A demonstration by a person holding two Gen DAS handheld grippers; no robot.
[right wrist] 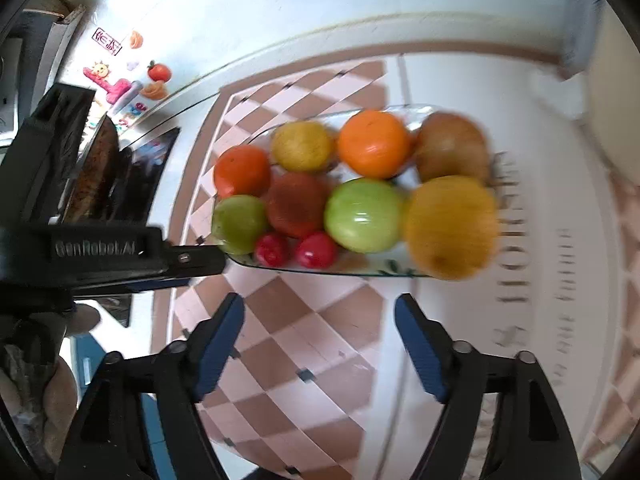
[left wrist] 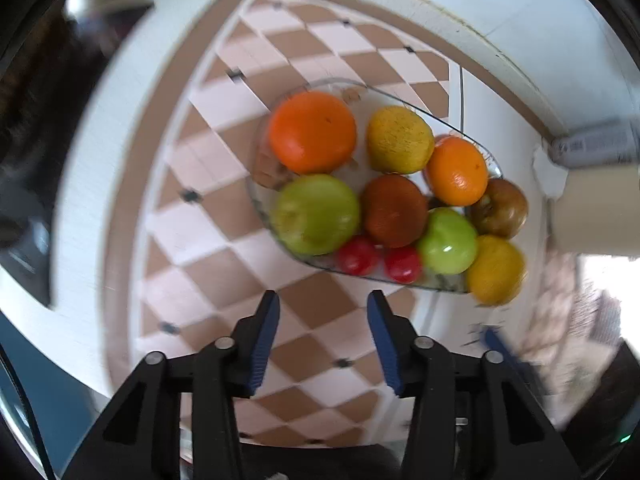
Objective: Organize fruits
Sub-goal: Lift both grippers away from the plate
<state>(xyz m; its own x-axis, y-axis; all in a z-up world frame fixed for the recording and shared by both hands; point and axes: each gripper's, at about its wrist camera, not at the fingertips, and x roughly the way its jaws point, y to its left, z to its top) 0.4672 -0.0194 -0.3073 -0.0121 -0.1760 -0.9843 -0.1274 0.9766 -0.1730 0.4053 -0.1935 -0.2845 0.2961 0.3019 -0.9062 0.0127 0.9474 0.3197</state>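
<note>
The fruits (left wrist: 392, 184) are lying packed together on a glass dish (left wrist: 256, 196) sitting on the checkered counter (left wrist: 224, 240). The left tongs (left wrist: 322, 338) are hanging partly open just beside the dish, gripping nothing, and the right tongs (right wrist: 320, 344) are standing wide, also empty.
</note>
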